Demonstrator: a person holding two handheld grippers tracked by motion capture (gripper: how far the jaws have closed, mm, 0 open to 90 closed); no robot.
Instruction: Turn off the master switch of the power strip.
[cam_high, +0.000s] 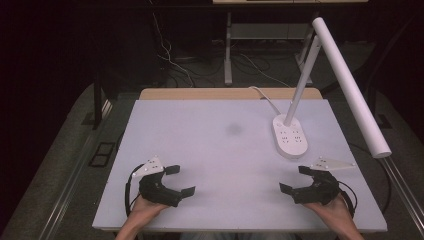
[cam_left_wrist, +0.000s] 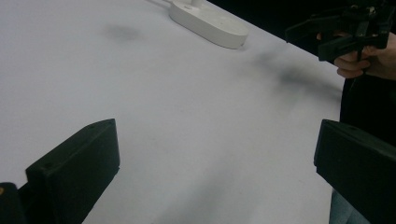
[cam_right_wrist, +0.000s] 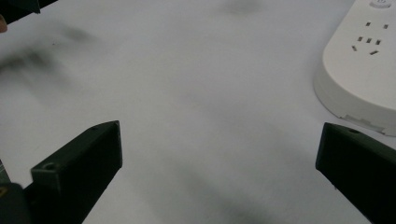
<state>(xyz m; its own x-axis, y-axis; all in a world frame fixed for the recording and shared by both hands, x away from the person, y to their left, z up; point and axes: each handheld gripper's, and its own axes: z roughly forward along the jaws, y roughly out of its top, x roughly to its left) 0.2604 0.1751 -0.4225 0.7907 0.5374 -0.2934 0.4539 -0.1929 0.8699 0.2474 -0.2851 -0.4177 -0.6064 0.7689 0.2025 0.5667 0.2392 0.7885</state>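
Observation:
My left gripper (cam_high: 180, 180) hovers over the near left of the white table (cam_high: 210, 135), open, with nothing between its jaws. In the left gripper view its own jaws (cam_left_wrist: 215, 140) stand wide apart over bare tabletop. My right gripper (cam_high: 295, 179) is at the near right, also open and holding nothing. Its own view shows the right gripper (cam_right_wrist: 219, 135) spread wide above the bare surface. The right gripper (cam_left_wrist: 343, 30) with the hand on it appears at the top right of the left gripper view.
A white desk lamp stands at the right, its oval base (cam_high: 290, 136) carrying sockets, its tube head (cam_high: 350, 85) reaching out past the right edge. The lamp base (cam_right_wrist: 359, 70) lies close ahead of the right gripper. A white cable (cam_high: 265, 97) runs off the far edge.

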